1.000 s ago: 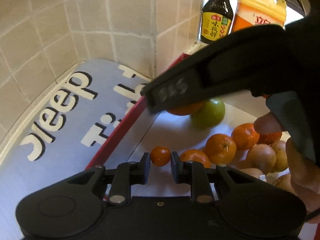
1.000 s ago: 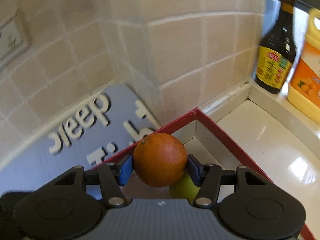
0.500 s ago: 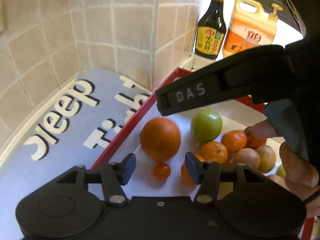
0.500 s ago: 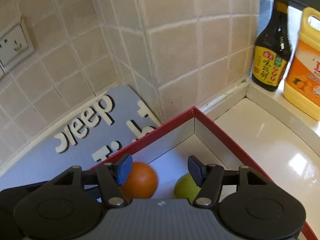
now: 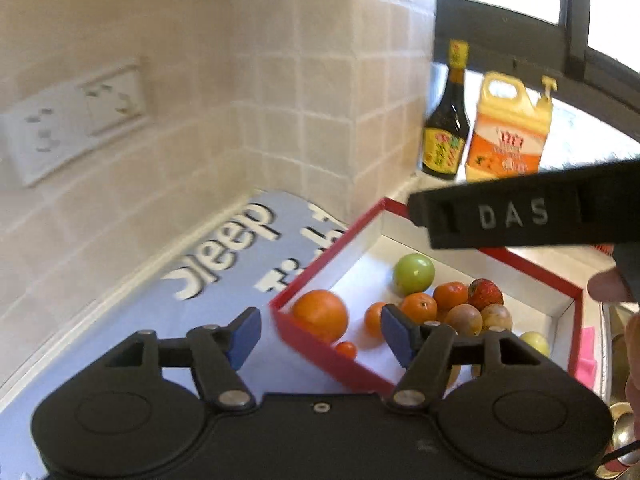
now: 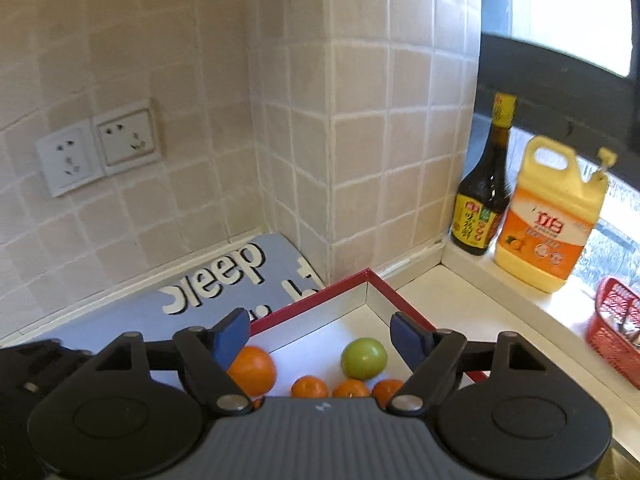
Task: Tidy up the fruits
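A red-rimmed white box (image 5: 320,276) (image 6: 320,298) holds the fruit. A big orange (image 5: 320,314) (image 6: 253,369) lies in its near left corner. A green apple (image 5: 413,274) (image 6: 364,358), several small tangerines (image 5: 418,307) (image 6: 309,386), a strawberry (image 5: 485,294), brownish round fruits (image 5: 464,319) and a tiny tomato (image 5: 345,349) lie beside it. My left gripper (image 5: 320,334) is open and empty above the box's near edge. My right gripper (image 6: 320,332) is open and empty, raised above the box; its body (image 5: 520,214) crosses the left wrist view.
A blue "Sleep" mat (image 5: 224,264) (image 6: 216,280) lies left of the box against the tiled wall. A dark sauce bottle (image 6: 484,200) and yellow detergent jug (image 6: 552,220) stand on the sill. A red basket (image 6: 618,328) sits at right. Wall sockets (image 6: 98,148) are at left.
My right gripper opened and let the big orange go into the box, then rose. My left gripper opened wider and drew back and up from the fruit.
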`<state>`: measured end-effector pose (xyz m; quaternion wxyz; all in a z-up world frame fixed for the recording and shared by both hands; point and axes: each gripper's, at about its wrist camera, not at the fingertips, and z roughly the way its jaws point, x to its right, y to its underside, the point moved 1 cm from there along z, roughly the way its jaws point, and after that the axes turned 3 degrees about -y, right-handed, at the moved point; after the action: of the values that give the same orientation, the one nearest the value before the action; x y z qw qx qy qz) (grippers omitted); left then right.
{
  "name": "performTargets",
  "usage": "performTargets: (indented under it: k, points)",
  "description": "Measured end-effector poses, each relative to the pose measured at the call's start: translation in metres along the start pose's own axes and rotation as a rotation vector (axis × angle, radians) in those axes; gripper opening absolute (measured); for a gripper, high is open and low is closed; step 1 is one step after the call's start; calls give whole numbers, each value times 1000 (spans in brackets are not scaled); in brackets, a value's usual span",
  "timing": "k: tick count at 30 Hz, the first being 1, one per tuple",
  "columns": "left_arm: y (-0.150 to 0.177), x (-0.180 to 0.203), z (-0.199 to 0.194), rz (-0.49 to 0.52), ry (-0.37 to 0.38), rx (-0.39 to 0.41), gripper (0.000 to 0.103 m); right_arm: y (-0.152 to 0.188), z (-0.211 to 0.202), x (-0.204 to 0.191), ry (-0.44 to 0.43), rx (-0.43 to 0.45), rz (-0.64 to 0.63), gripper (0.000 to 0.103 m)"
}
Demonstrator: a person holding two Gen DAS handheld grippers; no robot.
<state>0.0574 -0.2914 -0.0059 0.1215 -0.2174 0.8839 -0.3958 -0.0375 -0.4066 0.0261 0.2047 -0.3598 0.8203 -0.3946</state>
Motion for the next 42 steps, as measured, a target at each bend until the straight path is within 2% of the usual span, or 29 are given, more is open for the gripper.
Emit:
performTargets:
  k: [5, 10, 14, 19, 29, 34, 42]
  points:
    - [12, -15, -57, -75, -65, 26, 80, 6, -37, -19, -35, 14, -14, 81]
    - [43, -36, -107, -191, -165, 19, 80, 21, -66, -47, -100, 26, -41, 84]
    - [70, -58, -133, -286, -263, -10, 80, 33, -78, -74, -155, 7, -81, 85]
    - [96, -79, -156, -368, -337, -39, 80, 37, -88, -112, -219, 0, -163, 85]
    - [125, -98, -187, -427, -438, -59, 80, 50, -98, -170, -311, -45, -239, 86]
    - [135, -105, -191, -475, -460, -57, 80, 61, -100, -182, -303, -70, -277, 87]
    - [138, -99, -185, -482, -461, -66, 80, 72, -94, -183, -285, -114, -305, 87]
